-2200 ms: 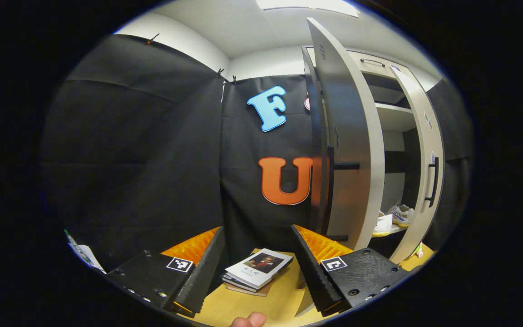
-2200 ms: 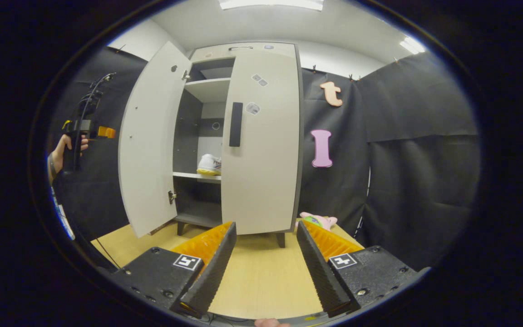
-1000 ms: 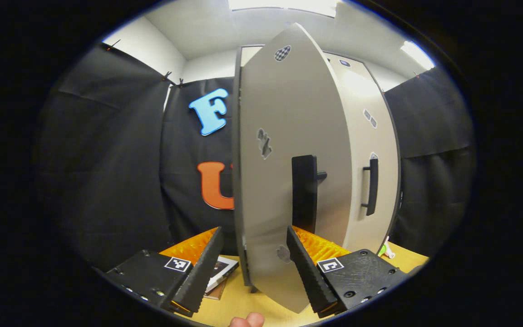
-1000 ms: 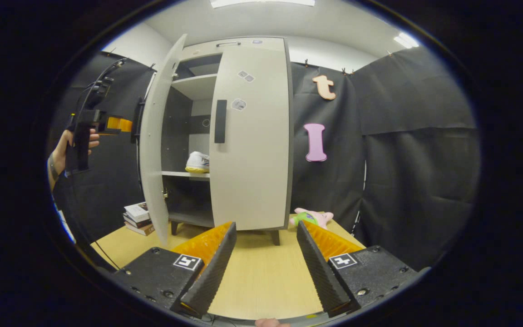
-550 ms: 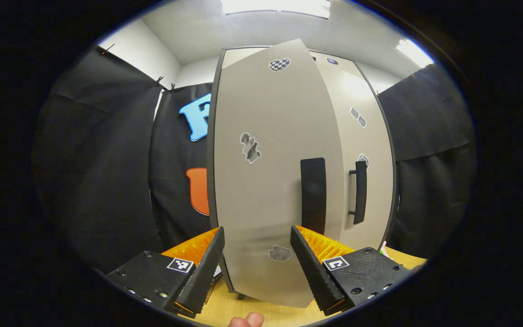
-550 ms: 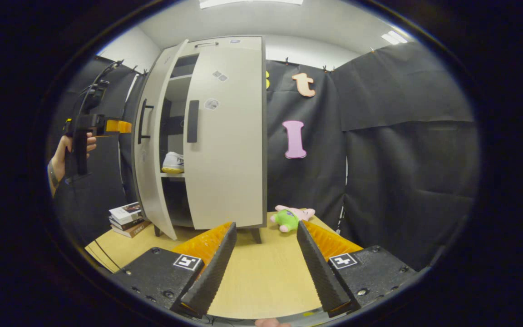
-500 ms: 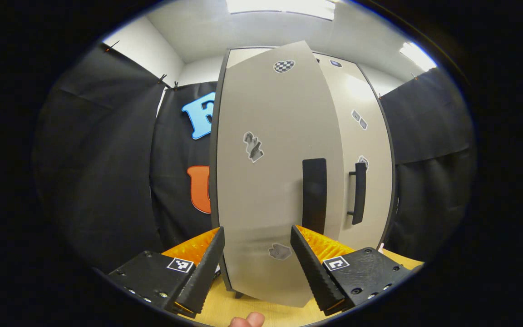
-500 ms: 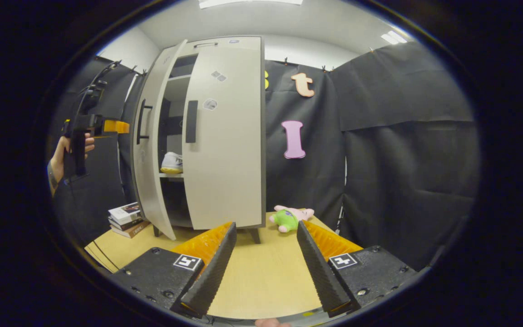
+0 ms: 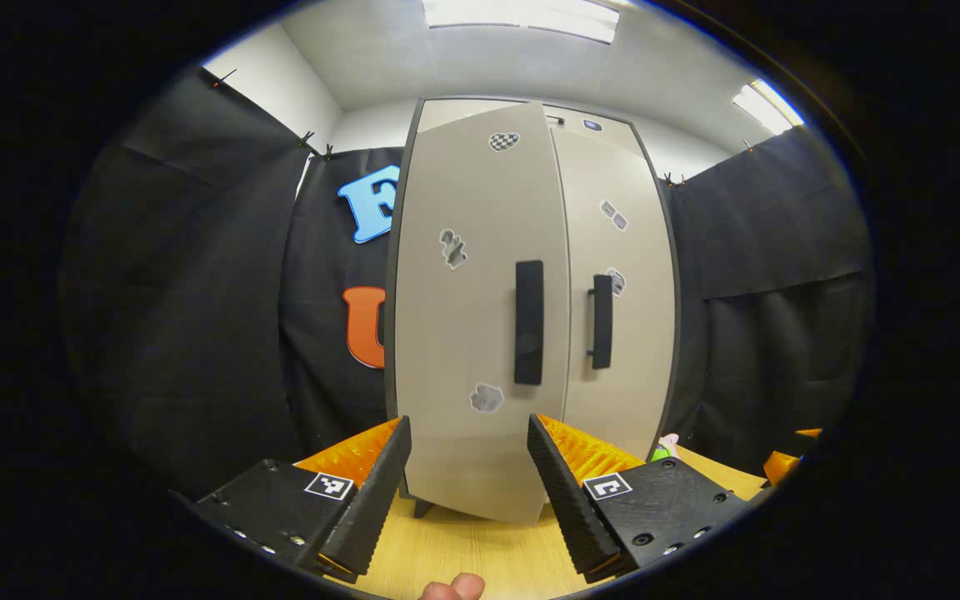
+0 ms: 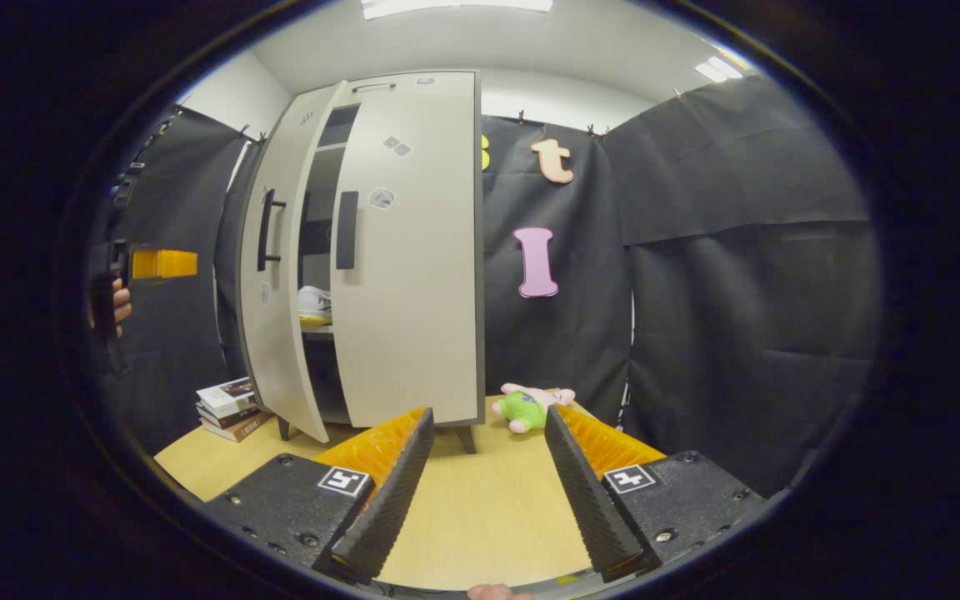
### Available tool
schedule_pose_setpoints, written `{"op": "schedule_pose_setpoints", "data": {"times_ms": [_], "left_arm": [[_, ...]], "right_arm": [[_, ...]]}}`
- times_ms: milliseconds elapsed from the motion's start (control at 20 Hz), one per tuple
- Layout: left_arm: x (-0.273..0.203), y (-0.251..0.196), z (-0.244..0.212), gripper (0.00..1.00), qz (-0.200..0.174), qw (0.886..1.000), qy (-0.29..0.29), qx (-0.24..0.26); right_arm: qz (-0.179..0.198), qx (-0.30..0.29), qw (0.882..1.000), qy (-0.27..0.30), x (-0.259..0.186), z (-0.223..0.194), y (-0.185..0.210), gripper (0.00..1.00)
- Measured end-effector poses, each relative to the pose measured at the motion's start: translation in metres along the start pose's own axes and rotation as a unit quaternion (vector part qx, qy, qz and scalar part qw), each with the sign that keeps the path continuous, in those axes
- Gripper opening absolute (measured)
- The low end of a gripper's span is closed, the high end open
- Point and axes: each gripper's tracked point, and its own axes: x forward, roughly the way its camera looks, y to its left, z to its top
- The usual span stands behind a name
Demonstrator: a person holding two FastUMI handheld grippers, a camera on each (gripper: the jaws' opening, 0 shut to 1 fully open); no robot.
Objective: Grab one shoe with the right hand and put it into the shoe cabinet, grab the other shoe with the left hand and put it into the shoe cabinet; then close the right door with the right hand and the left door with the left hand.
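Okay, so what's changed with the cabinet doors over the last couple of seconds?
The left door has swung from wide open to nearly shut, leaving a narrow gap through which a white shoe shows on the shelf. The left gripper, jaws open, has drawn back from that door. The right door stayed shut, the right gripper stayed open and empty, and the books and plush toy lie unmoved.

Left gripper (image 9: pixel 467 475): black bodies, screws, square black-and-white tags, ridged fingers; right gripper (image 10: pixel 484 467) looked alike; fingertip (image 9: pixel 455 587) at bottom edge
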Motion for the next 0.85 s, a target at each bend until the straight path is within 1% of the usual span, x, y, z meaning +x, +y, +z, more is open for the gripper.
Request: {"op": "schedule_pose_setpoints", "data": {"times_ms": [100, 200, 350, 450, 500, 600, 650, 700, 850], "left_arm": [[-0.019, -0.017, -0.018, 0.85, -0.008, 1.000, 0.004, 0.007], [-0.035, -0.032, -0.045, 0.85, -0.018, 0.999, 0.020, 0.018], [-0.056, -0.057, -0.077, 0.85, -0.037, 0.998, 0.041, 0.026], [-0.066, -0.063, -0.085, 0.86, -0.041, 0.997, 0.042, 0.042], [-0.069, -0.066, -0.087, 0.89, -0.043, 0.997, 0.039, 0.048], [-0.077, -0.073, -0.088, 0.88, -0.046, 0.997, 0.033, 0.054], [-0.078, -0.074, -0.089, 0.82, -0.046, 0.997, 0.031, 0.052], [-0.080, -0.076, -0.091, 0.89, -0.047, 0.997, 0.029, 0.048], [-0.079, -0.077, -0.088, 0.89, -0.045, 0.998, 0.024, 0.038]], "right_arm": [[0.009, 0.002, 1.000, 0.002, 0.000, 0.000, 0.007, 0.88], [0.020, -0.006, 1.000, 0.001, -0.001, 0.002, 0.014, 0.88], [0.026, -0.018, 0.999, -0.008, -0.003, 0.004, 0.020, 0.88], [0.034, -0.017, 0.999, -0.006, -0.005, 0.000, 0.027, 0.88], [0.039, -0.015, 0.999, -0.004, -0.007, -0.002, 0.030, 0.88], [0.044, -0.011, 0.999, 0.000, -0.009, -0.007, 0.037, 0.88], [0.047, -0.010, 0.999, 0.004, -0.011, -0.010, 0.040, 0.88], [0.050, -0.009, 0.999, 0.005, -0.012, -0.012, 0.042, 0.88], [0.058, -0.013, 0.998, 0.003, -0.015, -0.012, 0.047, 0.88]]}}
